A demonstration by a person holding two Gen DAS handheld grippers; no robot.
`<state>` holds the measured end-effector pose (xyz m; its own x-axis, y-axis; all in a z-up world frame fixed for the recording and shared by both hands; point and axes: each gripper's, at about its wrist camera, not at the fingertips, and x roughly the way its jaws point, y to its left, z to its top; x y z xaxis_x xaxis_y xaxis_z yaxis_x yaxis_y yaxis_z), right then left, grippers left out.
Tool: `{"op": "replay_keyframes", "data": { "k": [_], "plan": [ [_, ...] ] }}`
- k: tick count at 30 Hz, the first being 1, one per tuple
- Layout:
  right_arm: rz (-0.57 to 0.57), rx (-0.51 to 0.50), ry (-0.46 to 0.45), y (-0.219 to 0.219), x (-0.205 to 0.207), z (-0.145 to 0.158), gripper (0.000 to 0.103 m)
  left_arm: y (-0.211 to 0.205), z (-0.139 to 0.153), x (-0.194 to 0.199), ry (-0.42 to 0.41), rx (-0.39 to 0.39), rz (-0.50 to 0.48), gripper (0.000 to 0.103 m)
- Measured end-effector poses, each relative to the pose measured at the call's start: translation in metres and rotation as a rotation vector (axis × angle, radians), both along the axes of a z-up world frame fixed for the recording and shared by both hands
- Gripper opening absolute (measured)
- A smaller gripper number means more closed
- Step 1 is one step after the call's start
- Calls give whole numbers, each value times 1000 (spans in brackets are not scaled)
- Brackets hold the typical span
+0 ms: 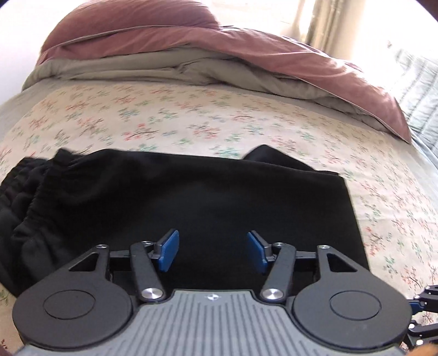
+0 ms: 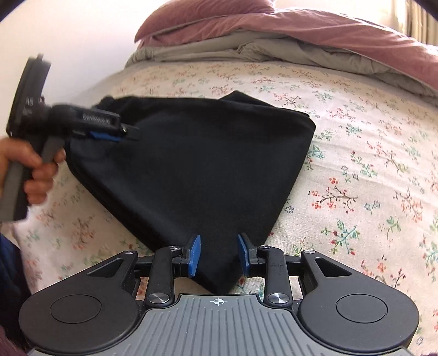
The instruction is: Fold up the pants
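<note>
I see black pants [image 1: 191,197] lying on a cream bedsheet [image 1: 219,123] printed with small sprigs — red and pink blossoms, green leaves, dark stems. Behind it lies a dusty-pink duvet [image 1: 246,43] with a grey-beige underside. My left gripper [image 1: 213,252] and right gripper [image 2: 218,254] are both black with blue pads [image 2: 193,254] — grey ribbed housings below.

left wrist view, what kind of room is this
Most likely a bedroom: black pants lie on a bed with a floral sheet, a pink duvet is bunched at its far end, and curtains hang behind.
</note>
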<state>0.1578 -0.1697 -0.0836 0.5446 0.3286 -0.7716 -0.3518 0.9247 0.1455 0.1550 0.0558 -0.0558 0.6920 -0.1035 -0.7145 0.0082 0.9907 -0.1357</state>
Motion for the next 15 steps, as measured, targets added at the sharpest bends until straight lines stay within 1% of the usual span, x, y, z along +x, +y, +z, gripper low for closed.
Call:
{"op": "replay_keyframes", "data": {
  "k": [3,5,7,8,9,10,12,13,15],
  "plan": [
    [-45,28,29,-11,0,-3,30,-30,-4,4,9,4,-56,65],
    [-82,79,60,-22,0,-6,30,-52,-6,7,12,11,-98,65],
    [-139,162,98,-37,4,-12,35,-75,-6,9,-3,38,-134,65],
    [-177,216,126,-46,5,-16,43,-86,-7,11,-9,53,-153,65],
    [-206,272,156,-55,6,-21,47,-95,-8,15,-11,67,-175,65],
    [-239,345,194,-65,7,-27,47,-104,-10,18,-12,78,-194,65],
    [-289,454,242,-81,7,-33,46,-122,-13,24,-4,102,-251,65],
    [-305,494,261,-87,6,-35,46,-132,-13,27,1,120,-272,65],
    [-331,536,282,-95,3,-37,45,-150,-14,35,10,165,-297,65]
  ]
}}
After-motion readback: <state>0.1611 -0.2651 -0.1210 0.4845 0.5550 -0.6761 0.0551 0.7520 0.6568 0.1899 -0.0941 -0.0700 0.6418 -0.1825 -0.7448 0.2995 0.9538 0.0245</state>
